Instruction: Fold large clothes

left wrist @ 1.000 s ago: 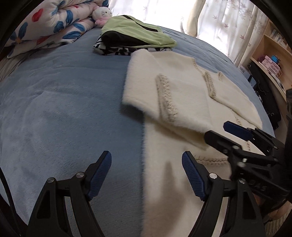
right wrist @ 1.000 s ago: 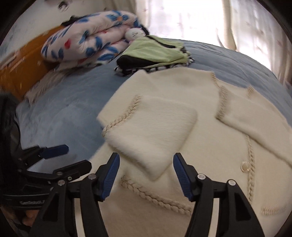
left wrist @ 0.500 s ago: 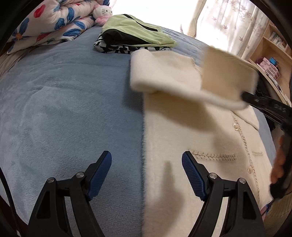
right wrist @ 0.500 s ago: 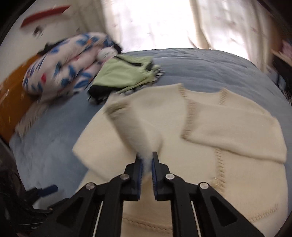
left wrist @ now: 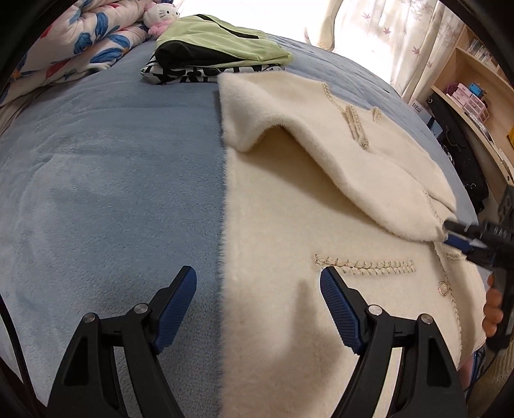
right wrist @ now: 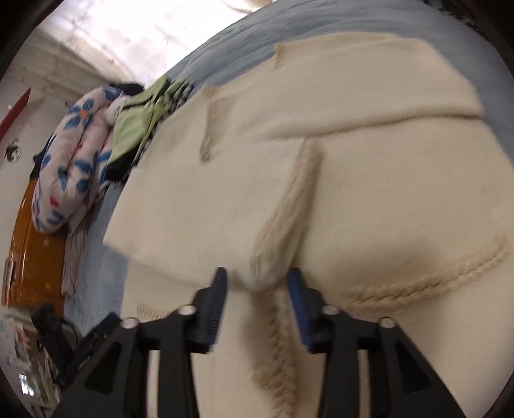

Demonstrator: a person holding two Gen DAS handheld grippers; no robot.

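Observation:
A cream fluffy cardigan (left wrist: 282,225) lies spread on the blue blanket (left wrist: 112,177). One sleeve (left wrist: 369,180) is drawn slantwise across its front toward the right edge. At the sleeve's end is my right gripper (left wrist: 459,234). In the right wrist view its jaws are opening, and the braided cuff (right wrist: 276,257) sits loosely between the pads of my right gripper (right wrist: 257,286). My left gripper (left wrist: 257,308) hangs open above the cardigan's left edge, holding nothing.
A stack of folded clothes with a green top layer (left wrist: 218,48) sits at the far side of the bed. Beside it are a floral quilt (left wrist: 80,41) and a plush toy (left wrist: 163,16). Wooden shelves (left wrist: 475,90) stand to the right. A hand (left wrist: 493,308) holds the right gripper.
My right gripper shut on the folded sleeve's cuff, carried it across the cardigan to the right while rolling, and its jaws have now parted. The left gripper has hardly moved.

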